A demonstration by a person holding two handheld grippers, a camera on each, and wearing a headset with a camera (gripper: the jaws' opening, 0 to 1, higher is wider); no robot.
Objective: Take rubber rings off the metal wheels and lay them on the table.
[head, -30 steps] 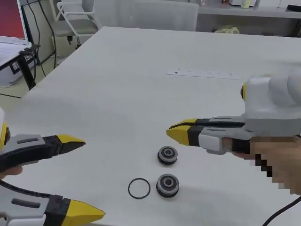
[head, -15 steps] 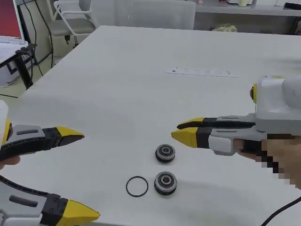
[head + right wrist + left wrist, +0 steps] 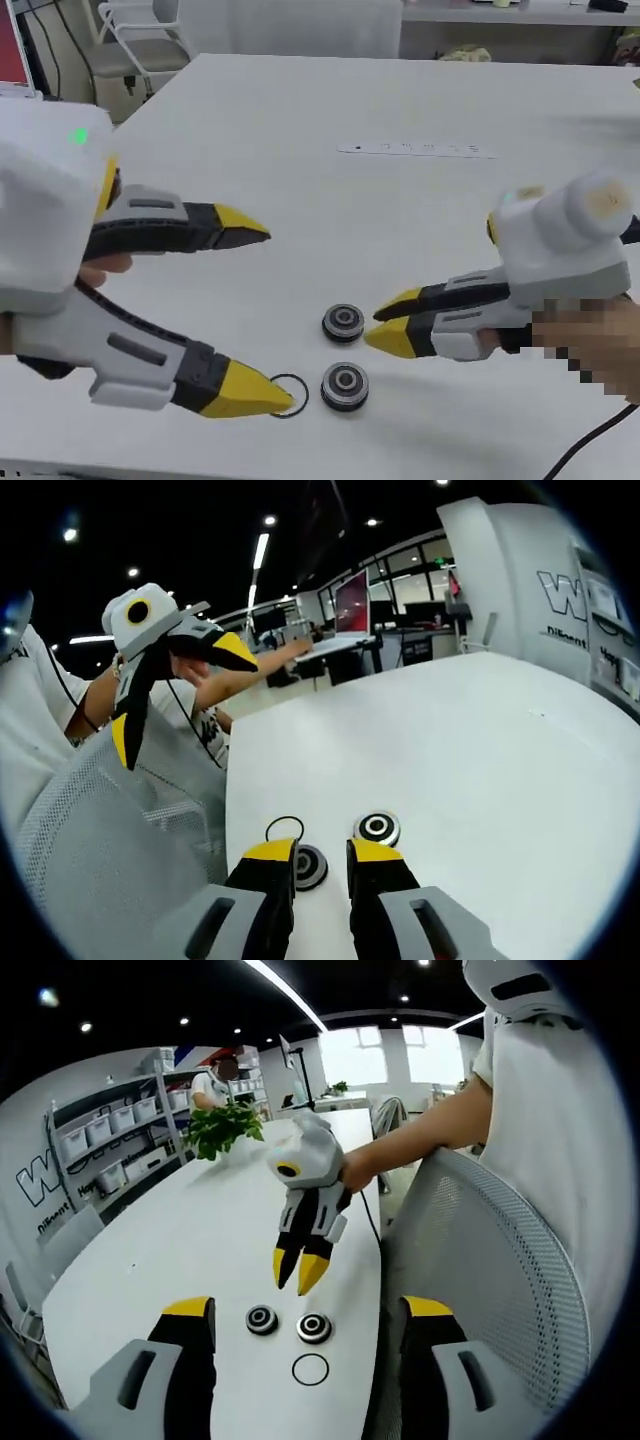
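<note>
Two small metal wheels with dark rims lie on the white table (image 3: 300, 150): the far wheel (image 3: 343, 322) (image 3: 262, 1320) (image 3: 378, 827) and the near wheel (image 3: 345, 386) (image 3: 313, 1328) (image 3: 308, 865). A loose black rubber ring (image 3: 290, 380) (image 3: 310, 1368) (image 3: 284, 827) lies flat left of the near wheel, partly covered in the head view by a jaw tip. My left gripper (image 3: 280, 315) (image 3: 305, 1310) hovers left of them, jaws wide apart and empty. My right gripper (image 3: 375, 325) (image 3: 322, 852) (image 3: 296, 1278) points at the wheels from the right, jaws a narrow gap apart, holding nothing.
A flat white strip (image 3: 415, 149) lies farther back on the table. A dark cable (image 3: 590, 445) trails at the near right edge. Chairs (image 3: 140, 40) stand beyond the far edge. A leafy plant (image 3: 220, 1125) sits down the table.
The left gripper has risen and swung right, its lower jaw tip now over the loose ring. The right gripper has dropped closer to the two wheels.
</note>
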